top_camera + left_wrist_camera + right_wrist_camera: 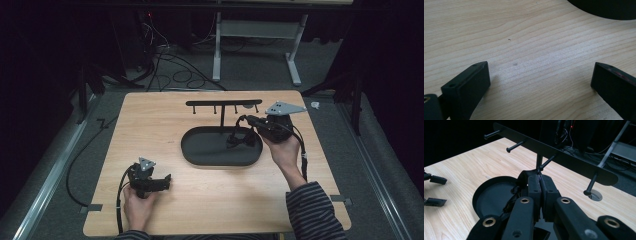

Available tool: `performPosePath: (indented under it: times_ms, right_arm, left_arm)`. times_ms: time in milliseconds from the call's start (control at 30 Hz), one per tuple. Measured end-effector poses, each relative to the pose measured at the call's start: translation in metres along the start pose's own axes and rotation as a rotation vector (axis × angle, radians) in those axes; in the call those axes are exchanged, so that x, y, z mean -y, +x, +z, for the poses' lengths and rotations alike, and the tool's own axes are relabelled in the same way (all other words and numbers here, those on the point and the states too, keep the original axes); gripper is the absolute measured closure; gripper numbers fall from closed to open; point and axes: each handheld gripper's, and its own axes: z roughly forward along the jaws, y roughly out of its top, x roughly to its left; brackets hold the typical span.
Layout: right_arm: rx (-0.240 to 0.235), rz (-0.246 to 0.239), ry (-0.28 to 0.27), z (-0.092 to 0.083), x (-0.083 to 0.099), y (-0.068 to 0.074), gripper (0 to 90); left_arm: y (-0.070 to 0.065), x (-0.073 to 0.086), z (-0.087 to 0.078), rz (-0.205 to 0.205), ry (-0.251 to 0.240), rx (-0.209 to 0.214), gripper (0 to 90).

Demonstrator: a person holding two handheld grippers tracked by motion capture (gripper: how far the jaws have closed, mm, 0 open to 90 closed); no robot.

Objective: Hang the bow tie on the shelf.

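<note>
Black thin strap (539,177) pinched between closed right gripper (539,178) jaws at frame centre, under the peg rack (554,152), dangling black bundle (240,139) seen over the tray (200,150) from above, left gripper (540,75) jaws wide open on bare wood table (524,37).

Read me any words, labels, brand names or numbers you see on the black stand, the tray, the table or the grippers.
None: no readable text in any view.
The black hook stand and its oval tray are plain black.
The wooden table shows only grain.
The left gripper and right gripper, whose shut jaws pinch something thin and pale, carry no marking.
The grey plate has only holes.
</note>
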Motion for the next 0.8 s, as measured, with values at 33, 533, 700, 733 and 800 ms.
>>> performPosePath:
  times_ms: [33, 533, 700, 733, 800]
  right_arm:
    - [0.000, 0.001, -0.001, 0.001, 0.000, 0.000, 89.2]
    - [0.013, 0.030, -0.012, 0.014, -0.011, -0.006, 89.1]
    - [0.015, 0.037, -0.019, 0.018, -0.016, -0.005, 89.1]
    - [0.013, 0.038, -0.020, 0.019, -0.017, -0.005, 89.1]
    - [0.015, 0.035, -0.017, 0.021, -0.019, -0.006, 89.1]
  left_arm:
    - [0.000, 0.000, 0.000, 0.000, 0.000, 0.000, 2.6]
    - [0.000, 0.000, 0.000, 0.000, 0.000, -0.001, 2.7]
    - [0.000, 0.000, 0.000, 0.000, 0.000, 0.000, 2.7]
    - [0.000, 0.000, 0.000, -0.001, 0.000, 0.000, 2.7]
    - [0.000, 0.000, 0.000, 0.000, 0.000, 0.000, 2.7]
